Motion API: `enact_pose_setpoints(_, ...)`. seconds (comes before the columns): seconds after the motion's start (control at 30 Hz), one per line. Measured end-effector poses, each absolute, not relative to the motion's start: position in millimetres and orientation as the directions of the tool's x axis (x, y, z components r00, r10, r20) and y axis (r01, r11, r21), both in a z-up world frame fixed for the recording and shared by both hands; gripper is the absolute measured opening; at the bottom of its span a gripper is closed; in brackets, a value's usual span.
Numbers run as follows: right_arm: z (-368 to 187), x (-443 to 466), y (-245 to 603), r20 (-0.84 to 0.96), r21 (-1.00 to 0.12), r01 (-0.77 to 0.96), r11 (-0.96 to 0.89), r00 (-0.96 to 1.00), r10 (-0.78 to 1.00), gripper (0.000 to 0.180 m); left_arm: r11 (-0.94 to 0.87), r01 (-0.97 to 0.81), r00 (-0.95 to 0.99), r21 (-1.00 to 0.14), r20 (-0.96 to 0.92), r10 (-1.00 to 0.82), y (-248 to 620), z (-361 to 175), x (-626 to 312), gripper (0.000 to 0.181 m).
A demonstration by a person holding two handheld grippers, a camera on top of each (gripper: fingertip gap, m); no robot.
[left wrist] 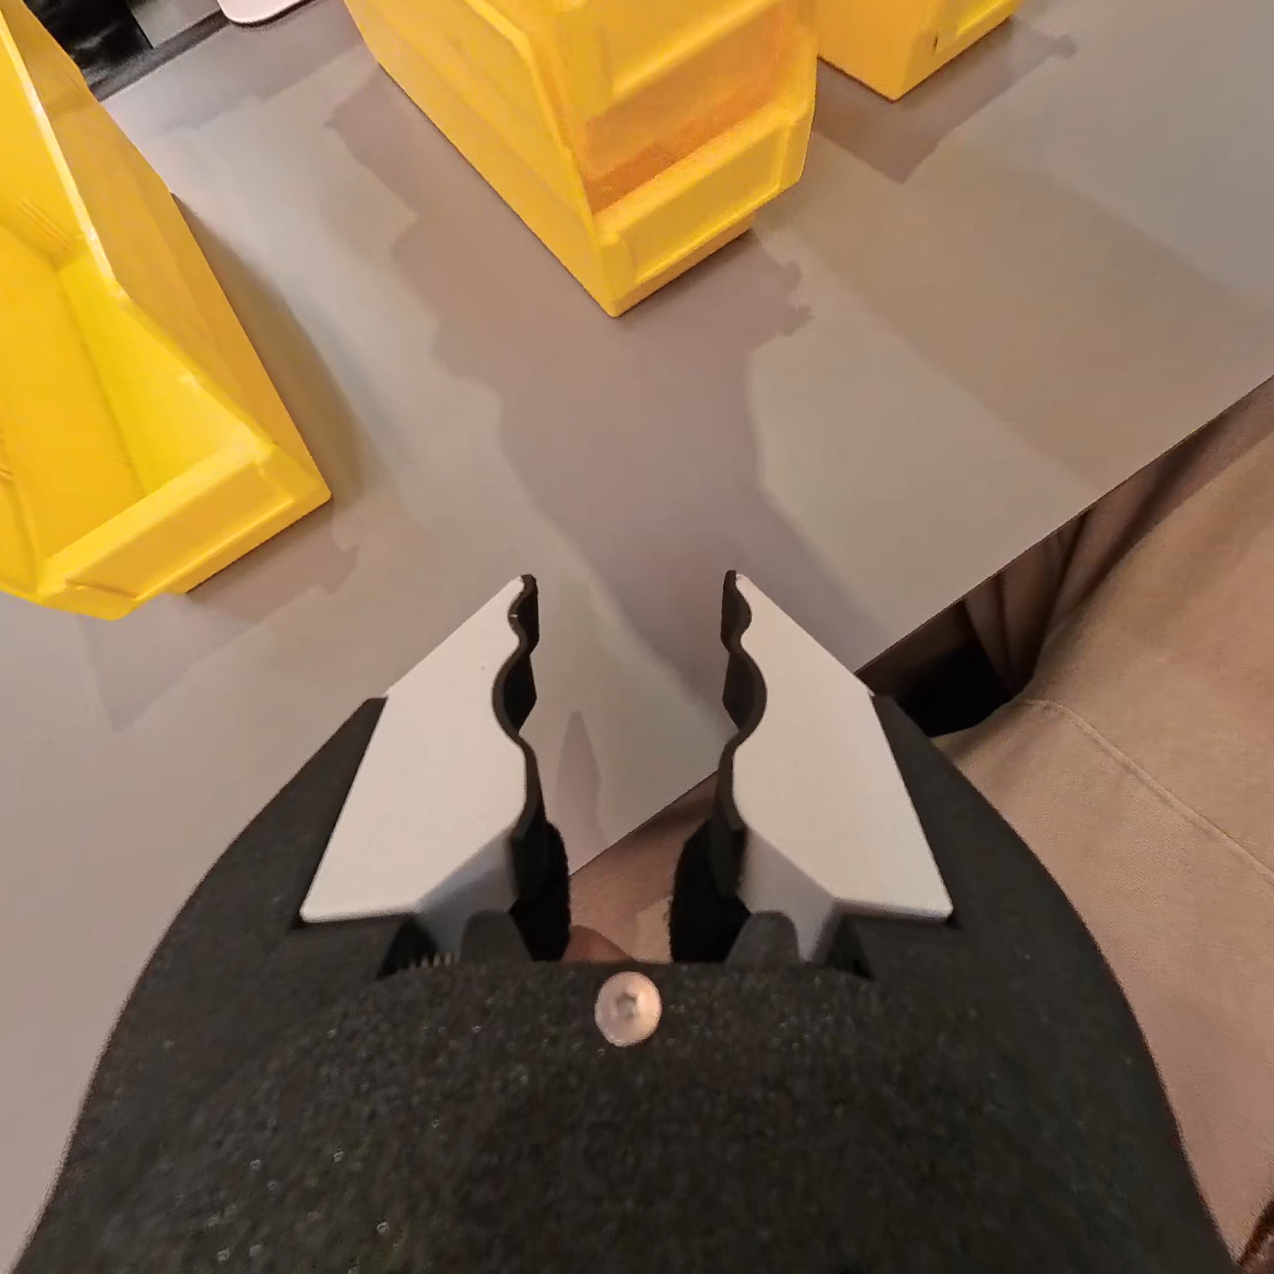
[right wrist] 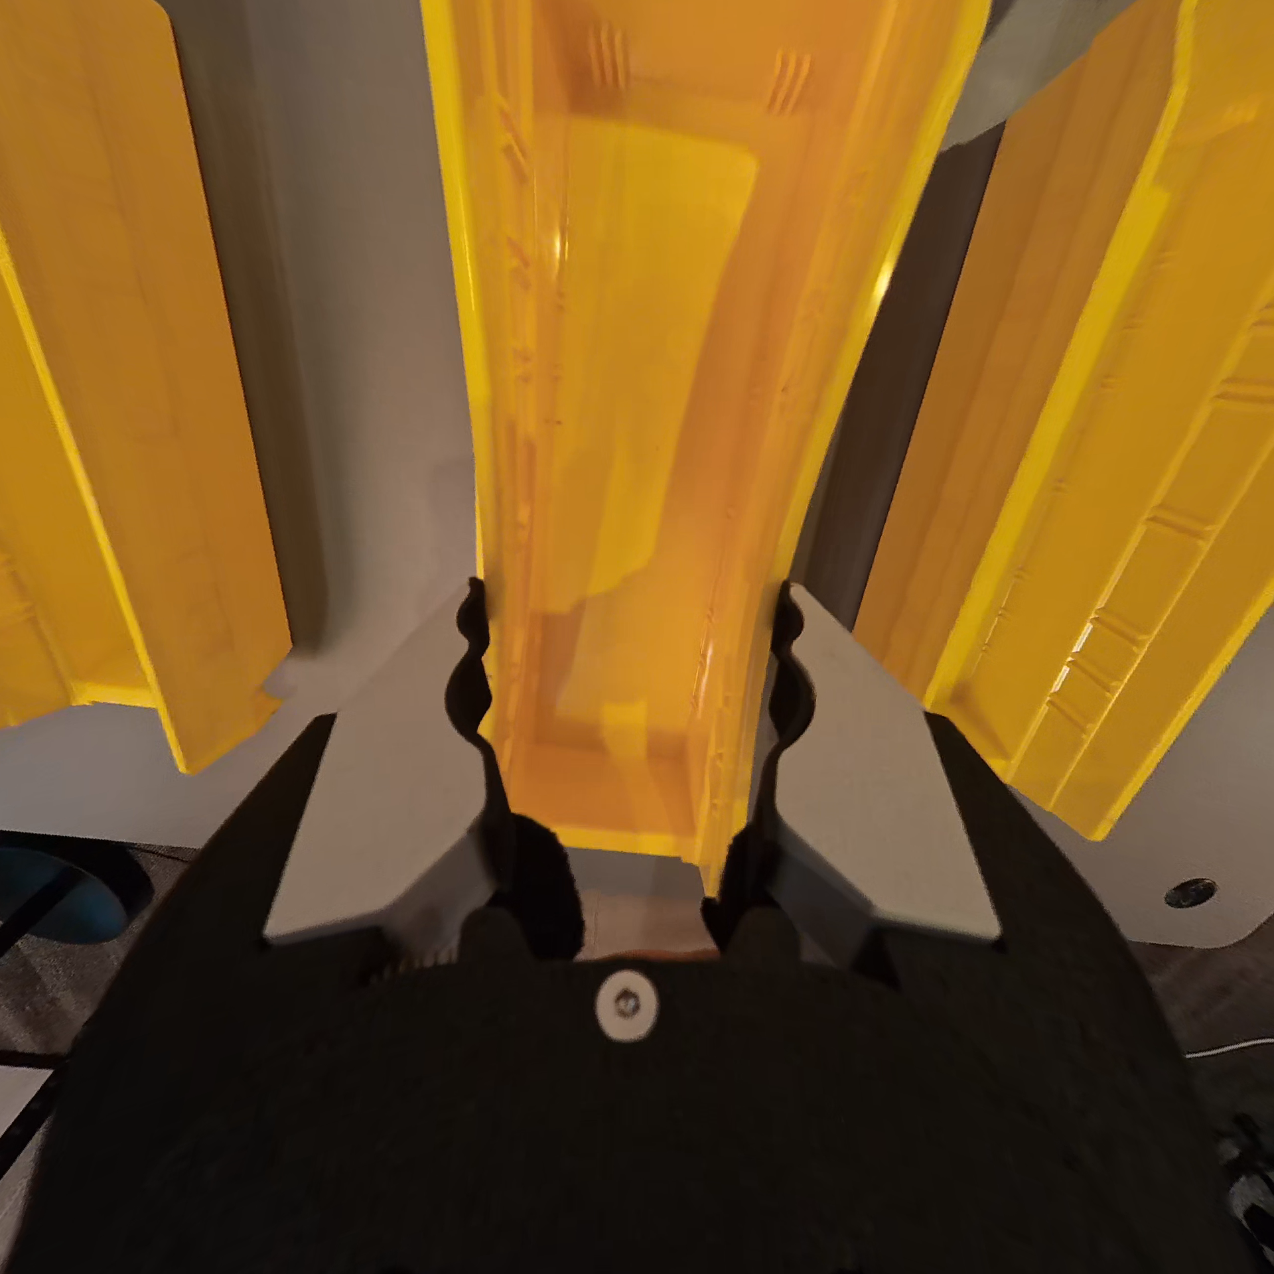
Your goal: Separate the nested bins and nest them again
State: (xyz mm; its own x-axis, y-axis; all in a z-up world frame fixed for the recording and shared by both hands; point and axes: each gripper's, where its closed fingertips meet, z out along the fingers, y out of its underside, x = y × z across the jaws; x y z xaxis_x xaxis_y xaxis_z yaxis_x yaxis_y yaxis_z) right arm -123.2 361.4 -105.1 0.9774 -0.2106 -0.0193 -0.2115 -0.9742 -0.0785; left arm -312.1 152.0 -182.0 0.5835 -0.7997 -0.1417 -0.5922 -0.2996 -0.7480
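Glossy yellow plastic bins (right wrist: 620, 345) on a smooth matt grey table (left wrist: 620, 427).

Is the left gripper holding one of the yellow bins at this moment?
No. The left gripper hangs open over the bare grey table, its fingers apart with nothing between them, and the nearest yellow bin sits off to its side.

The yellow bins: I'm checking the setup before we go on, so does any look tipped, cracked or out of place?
Nothing stands out. The middle stack sits upright on the grey table, with single bins to its left and right. No cracks show. The right tool straddles the stack's end; the left tool is empty.
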Motion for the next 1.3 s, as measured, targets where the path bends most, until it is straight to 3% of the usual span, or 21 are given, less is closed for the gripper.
enact_pose_setpoints(0.4,-23,-109,355,-0.01,-0.137,-0.19,-0.972,0.982,-0.191,0.084,-0.305,-0.592,0.58,-0.746,-0.132,-0.803,153,-182,-313,0.051)
enact_pose_setpoints(0.7,44,15,311,0.034,-0.207,-0.275,-0.939,0.957,-0.288,0.086,-0.323,-0.582,0.6,-0.746,-0.126,-0.79,155,-183,-320,0.051)
enact_pose_setpoints(1.0,-40,168,253,0.077,-0.137,-0.367,-0.92,0.922,-0.379,0.087,-0.365,-0.549,0.623,-0.752,-0.076,-0.779,158,-185,-319,0.051)
enact_pose_setpoints(1.3,-135,193,267,-0.002,-0.125,-0.321,-0.939,0.946,-0.324,0.089,-0.36,-0.563,0.659,-0.744,-0.142,-0.739,166,-186,-324,0.051)
